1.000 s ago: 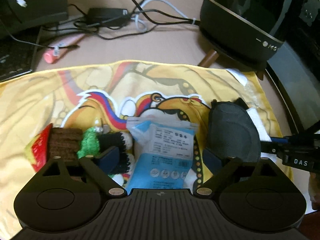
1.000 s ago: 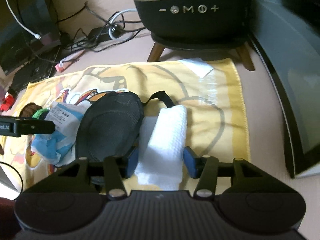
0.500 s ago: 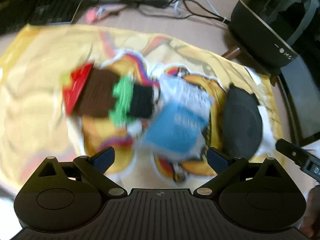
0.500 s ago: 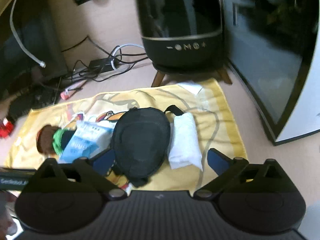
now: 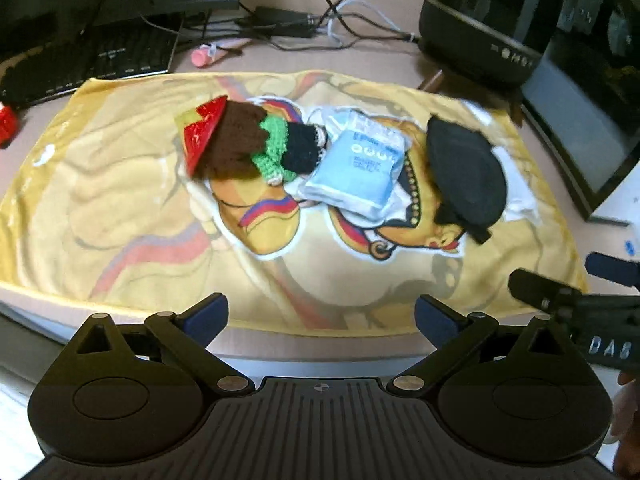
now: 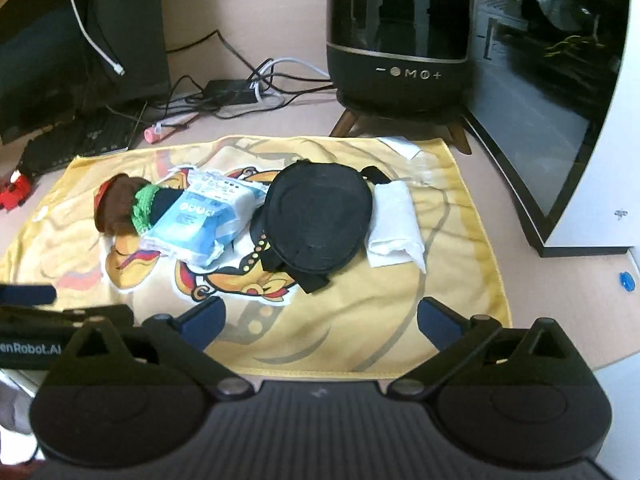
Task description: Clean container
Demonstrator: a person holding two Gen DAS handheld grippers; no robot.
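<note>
A yellow printed cloth (image 5: 120, 200) (image 6: 460, 280) covers the desk. On it lie, left to right, a crocheted doll (image 5: 248, 144) (image 6: 128, 204) in brown, green and black, a blue wipe packet (image 5: 356, 164) (image 6: 204, 212), a black oval case (image 5: 464, 172) (image 6: 316, 216) and a folded white tissue (image 6: 396, 224) (image 5: 520, 196). My left gripper (image 5: 320, 316) hangs open over the cloth's near edge, holding nothing. My right gripper (image 6: 320, 316) is open too, above the near edge, short of the case. The right gripper's finger shows at the right of the left wrist view.
A dark speaker (image 6: 400, 36) on wooden legs stands behind the cloth. A glass-sided computer case (image 6: 560, 120) is at the right. A keyboard (image 5: 92, 60), cables (image 6: 240, 92), a pink tube (image 5: 208, 54) and a red toy (image 6: 14, 192) lie at the back left.
Both grippers pulled back and up from the cloth toward the near edge. The right gripper, earlier around the white tissue, let it go and opened wide; the tissue lies beside the case.
</note>
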